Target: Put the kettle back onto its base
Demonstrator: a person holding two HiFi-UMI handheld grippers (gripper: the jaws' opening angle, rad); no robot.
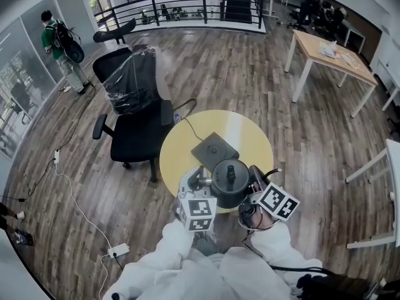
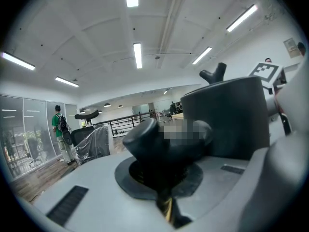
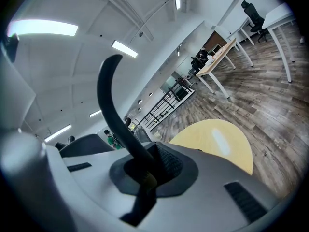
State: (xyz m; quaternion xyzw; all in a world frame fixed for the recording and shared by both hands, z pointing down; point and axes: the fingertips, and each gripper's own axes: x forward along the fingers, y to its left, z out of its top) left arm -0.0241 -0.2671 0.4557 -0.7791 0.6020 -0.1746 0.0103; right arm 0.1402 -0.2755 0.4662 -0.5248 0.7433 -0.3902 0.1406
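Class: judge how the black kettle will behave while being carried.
Likely rigid: the kettle holds its shape, clamped at the spout by the left hand-held gripper and the handle by the right hand-held gripper. Possibly heavy: two grips used.

White sleeves (image 1: 175,255), black-white marker cubes (image 1: 199,213)

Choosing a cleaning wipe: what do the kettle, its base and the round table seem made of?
Kettle: dark matte body, coated metal or plastic; the look leaves it open.
Base: dark grey, dull, flat slab, probably plastic.
Table: smooth yellow top with a soft sheen from the lights, likely laminate or painted wood.
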